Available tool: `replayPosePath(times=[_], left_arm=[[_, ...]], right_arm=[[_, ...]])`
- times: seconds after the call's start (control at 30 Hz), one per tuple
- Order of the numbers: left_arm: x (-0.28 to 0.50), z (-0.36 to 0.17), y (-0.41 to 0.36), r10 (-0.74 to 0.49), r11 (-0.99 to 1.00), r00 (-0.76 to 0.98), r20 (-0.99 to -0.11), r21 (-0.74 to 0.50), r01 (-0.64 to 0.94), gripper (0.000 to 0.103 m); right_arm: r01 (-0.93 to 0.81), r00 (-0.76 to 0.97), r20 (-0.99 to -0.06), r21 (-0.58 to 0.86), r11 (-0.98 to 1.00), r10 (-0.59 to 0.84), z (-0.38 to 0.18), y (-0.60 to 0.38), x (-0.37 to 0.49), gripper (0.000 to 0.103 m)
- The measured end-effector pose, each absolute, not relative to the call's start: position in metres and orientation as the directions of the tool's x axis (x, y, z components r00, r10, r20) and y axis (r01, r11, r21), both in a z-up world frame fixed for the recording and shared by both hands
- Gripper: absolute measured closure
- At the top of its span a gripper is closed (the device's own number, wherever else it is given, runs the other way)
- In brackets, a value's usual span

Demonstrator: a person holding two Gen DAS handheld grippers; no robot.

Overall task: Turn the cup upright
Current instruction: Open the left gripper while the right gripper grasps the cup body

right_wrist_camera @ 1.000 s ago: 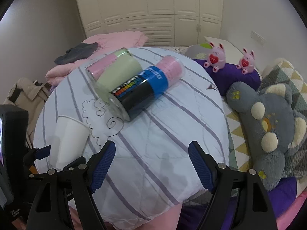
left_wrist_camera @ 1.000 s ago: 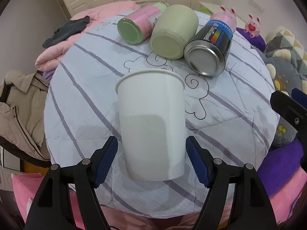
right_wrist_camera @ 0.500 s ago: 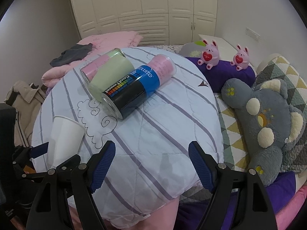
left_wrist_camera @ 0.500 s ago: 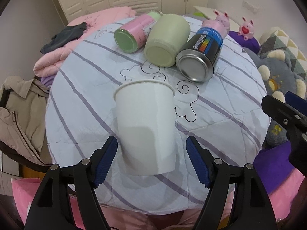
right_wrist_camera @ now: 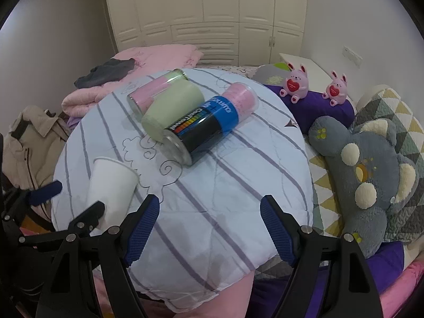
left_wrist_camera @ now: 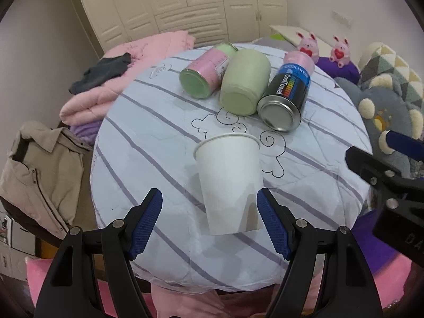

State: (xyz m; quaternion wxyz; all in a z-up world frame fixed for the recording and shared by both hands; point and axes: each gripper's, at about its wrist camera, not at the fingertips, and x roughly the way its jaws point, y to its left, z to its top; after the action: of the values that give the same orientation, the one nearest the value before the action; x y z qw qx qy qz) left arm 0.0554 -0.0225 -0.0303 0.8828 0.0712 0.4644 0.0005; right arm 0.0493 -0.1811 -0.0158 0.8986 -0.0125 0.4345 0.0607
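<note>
White paper cup [left_wrist_camera: 230, 182] stood upright between the left gripper's [left_wrist_camera: 209, 224] spread, non-touching fingers; right gripper [right_wrist_camera: 209, 229] hung released, well right of cup.

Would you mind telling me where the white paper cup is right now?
The white paper cup stands upright on the striped quilt, just ahead of the open left gripper, in front of the black CoolTowel can.

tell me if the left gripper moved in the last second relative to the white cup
Yes. The left gripper has backed away: the white cup looks smaller and farther, its base sitting nearer the fingertips than before, jaws open and not touching it.
</note>
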Motion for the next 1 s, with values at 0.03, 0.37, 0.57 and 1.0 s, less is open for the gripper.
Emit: replayPosePath(times=[0.03,0.37,0.57,1.0], left_arm=[[0.054,-0.03,-0.018,0.05,0.992,0.566,-0.823,0.108,0.069,0.027],[0.052,-0.028,0.015,0.058,0.991,0.582,-0.811,0.119,0.068,0.027],[0.053,-0.029,0.034,0.047,0.992,0.571,-0.819,0.103,0.067,0.027],[0.074,-0.039,0.075,0.063,0.995,0.538,-0.841,0.093,0.029,0.027]], right_arm=[[-0.122,0.613,-0.785,0.023,0.992,0.093,-0.016,-0.178,0.049,0.023],[-0.144,0.605,-0.793,-0.02,0.989,0.072,-0.013,-0.142,0.047,0.023],[-0.155,0.576,-0.811,0.012,0.988,0.101,-0.016,-0.119,0.054,0.023],[-0.161,0.466,-0.874,0.071,0.984,0.139,-0.035,-0.082,0.085,0.023]])
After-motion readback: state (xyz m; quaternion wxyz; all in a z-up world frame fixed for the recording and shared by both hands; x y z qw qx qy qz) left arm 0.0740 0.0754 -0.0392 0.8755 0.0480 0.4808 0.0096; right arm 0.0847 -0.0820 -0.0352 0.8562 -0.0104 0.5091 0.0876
